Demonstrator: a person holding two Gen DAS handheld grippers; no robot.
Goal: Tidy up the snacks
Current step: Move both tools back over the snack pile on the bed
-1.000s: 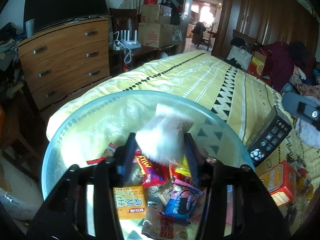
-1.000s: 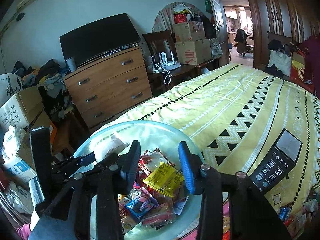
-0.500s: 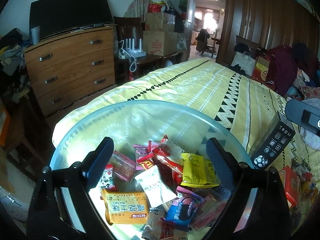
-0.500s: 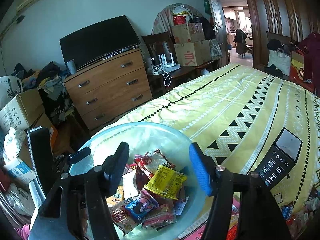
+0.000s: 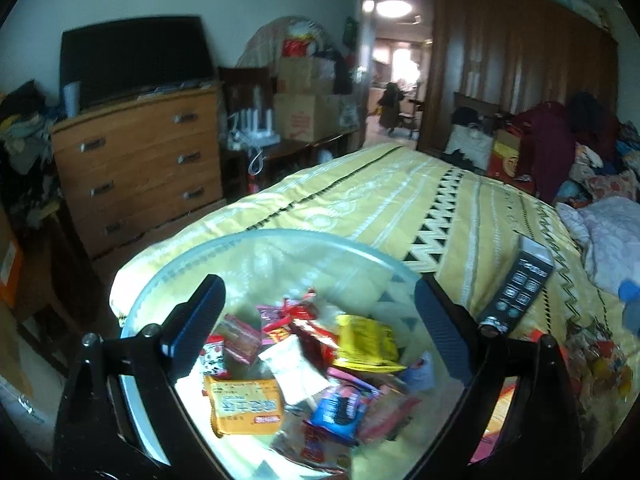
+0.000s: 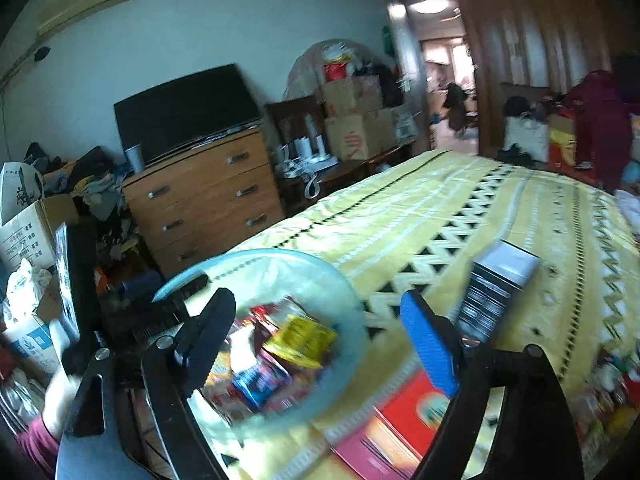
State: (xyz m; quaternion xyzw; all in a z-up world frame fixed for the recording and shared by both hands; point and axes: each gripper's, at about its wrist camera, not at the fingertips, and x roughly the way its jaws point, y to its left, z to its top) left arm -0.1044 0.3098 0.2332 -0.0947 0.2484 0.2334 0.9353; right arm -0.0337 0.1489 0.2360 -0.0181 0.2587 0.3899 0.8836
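A clear glass bowl [image 5: 280, 242] sits on the yellow patterned bedspread [image 5: 400, 200] and holds several snack packets: a white packet [image 5: 292, 368], a yellow packet [image 5: 366, 340], an orange packet [image 5: 244, 402] and a blue one [image 5: 336, 408]. My left gripper [image 5: 320, 324] is open and empty above the bowl. My right gripper [image 6: 320, 332] is open and empty over the bowl's [image 6: 272, 258] right rim, with the yellow packet [image 6: 300, 340] below it. The left gripper's body [image 6: 80, 280] shows at the left of the right wrist view.
A black box with icons [image 5: 516, 292] lies on the bed right of the bowl, also in the right wrist view [image 6: 492, 292]. A red box [image 6: 404, 420] and more loose snacks [image 5: 592, 356] lie at the near right. A wooden dresser [image 5: 140, 160] stands beyond the bed's left edge.
My left gripper opened and dropped the white packet into the bowl, then drew back slightly. My right gripper opened wider and swung to the right.
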